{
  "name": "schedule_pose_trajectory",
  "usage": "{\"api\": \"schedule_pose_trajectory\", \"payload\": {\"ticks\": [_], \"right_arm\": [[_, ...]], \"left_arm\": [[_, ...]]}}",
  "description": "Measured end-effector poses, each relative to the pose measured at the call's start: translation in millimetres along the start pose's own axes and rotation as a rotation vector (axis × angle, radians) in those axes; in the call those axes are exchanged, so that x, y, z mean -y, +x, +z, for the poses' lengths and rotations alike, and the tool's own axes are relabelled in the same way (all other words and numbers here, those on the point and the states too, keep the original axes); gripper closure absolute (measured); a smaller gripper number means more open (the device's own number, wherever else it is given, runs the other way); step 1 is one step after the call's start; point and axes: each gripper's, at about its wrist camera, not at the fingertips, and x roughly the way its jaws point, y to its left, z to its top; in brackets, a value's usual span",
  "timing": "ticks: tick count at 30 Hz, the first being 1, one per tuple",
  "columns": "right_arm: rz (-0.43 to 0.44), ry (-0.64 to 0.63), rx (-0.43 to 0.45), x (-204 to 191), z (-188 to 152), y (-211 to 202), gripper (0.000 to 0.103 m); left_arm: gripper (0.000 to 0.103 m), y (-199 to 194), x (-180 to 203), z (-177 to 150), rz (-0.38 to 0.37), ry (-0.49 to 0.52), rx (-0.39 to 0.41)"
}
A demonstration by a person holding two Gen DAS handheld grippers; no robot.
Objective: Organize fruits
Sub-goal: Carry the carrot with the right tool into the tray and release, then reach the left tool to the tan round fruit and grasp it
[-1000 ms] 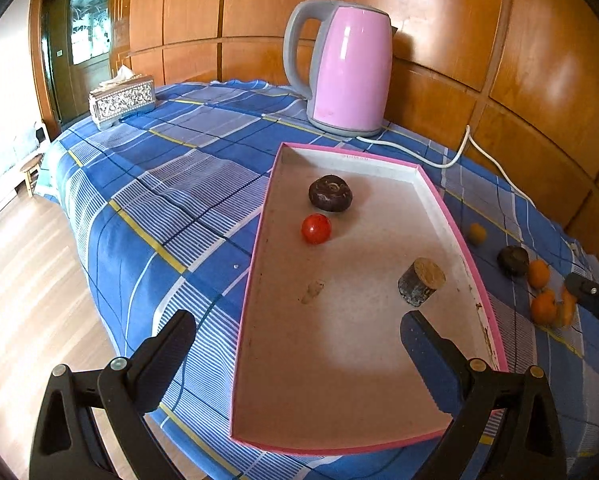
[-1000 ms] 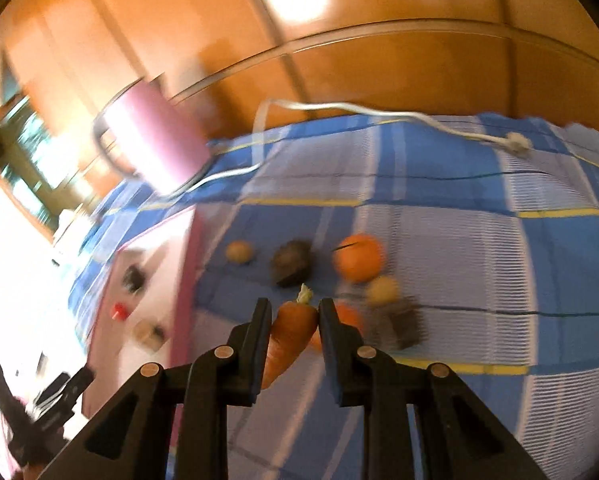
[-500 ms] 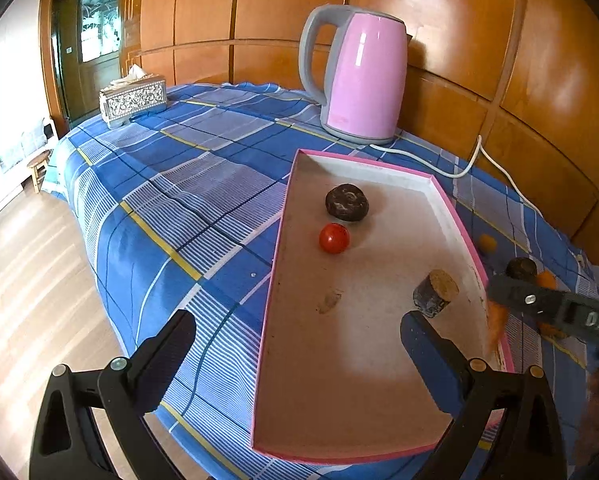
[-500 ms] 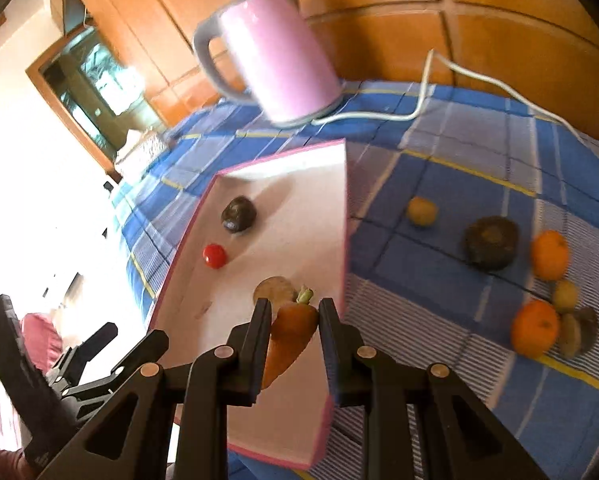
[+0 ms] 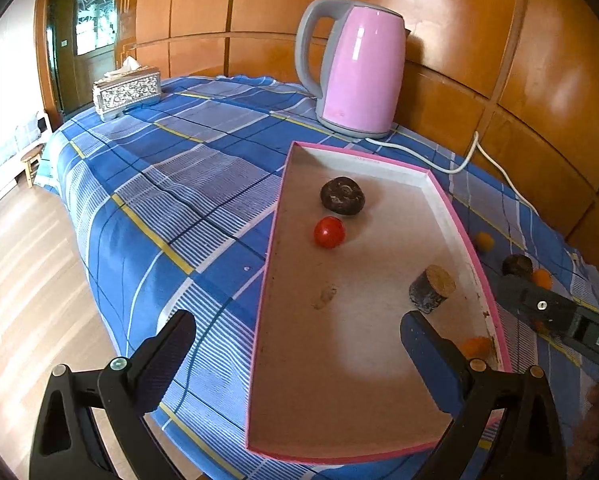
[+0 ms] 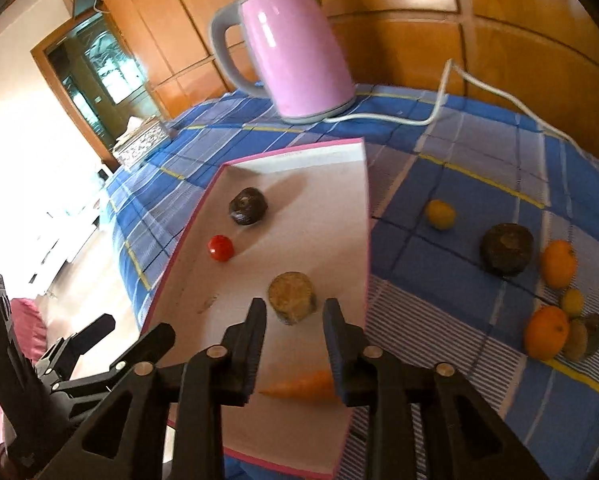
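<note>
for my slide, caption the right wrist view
Open right tool above a carrot lying in the pink tray.

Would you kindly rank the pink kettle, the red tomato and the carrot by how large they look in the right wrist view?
1. Pink kettle, by far the largest.
2. Carrot, though it lies closest to the camera, partly behind a gripper finger, so this rank is unsure.
3. Red tomato, the smallest.

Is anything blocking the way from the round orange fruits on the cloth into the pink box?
Only the box's low pink wall stands between. The oranges would need lifting over it. The open right gripper hovers above the carrot.
</note>
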Motion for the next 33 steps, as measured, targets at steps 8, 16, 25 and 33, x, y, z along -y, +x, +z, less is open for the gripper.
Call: {"api": "schedule_pose_trajectory", "payload": {"ticks": [8, 16, 25, 33], "right_arm": [[-0.156, 0.067, 0.096, 28.0, -17.2, -34.7, 0.063], [-0.355, 0.240, 0.141, 89.2, -52.7, -64.8, 0.054], [-0.538, 0.353, 0.173, 139.3, -89.3, -93.9, 0.054], [-0.627, 0.434, 0.169, 167.5, -110.8, -103.7, 0.053]], "left_arm": [[0.000, -3.8, 11.7, -2.1, -0.063, 0.038, -0.008], [0.000, -6.0, 29.8, -9.1, -0.120, 0.111, -0.018], [0.000, -11.5, 49.7, -9.5, -0.159, 0.190, 0.001], [0.000, -12.0, 82.1, 5.0, -0.225, 0.303, 0.010]]}}
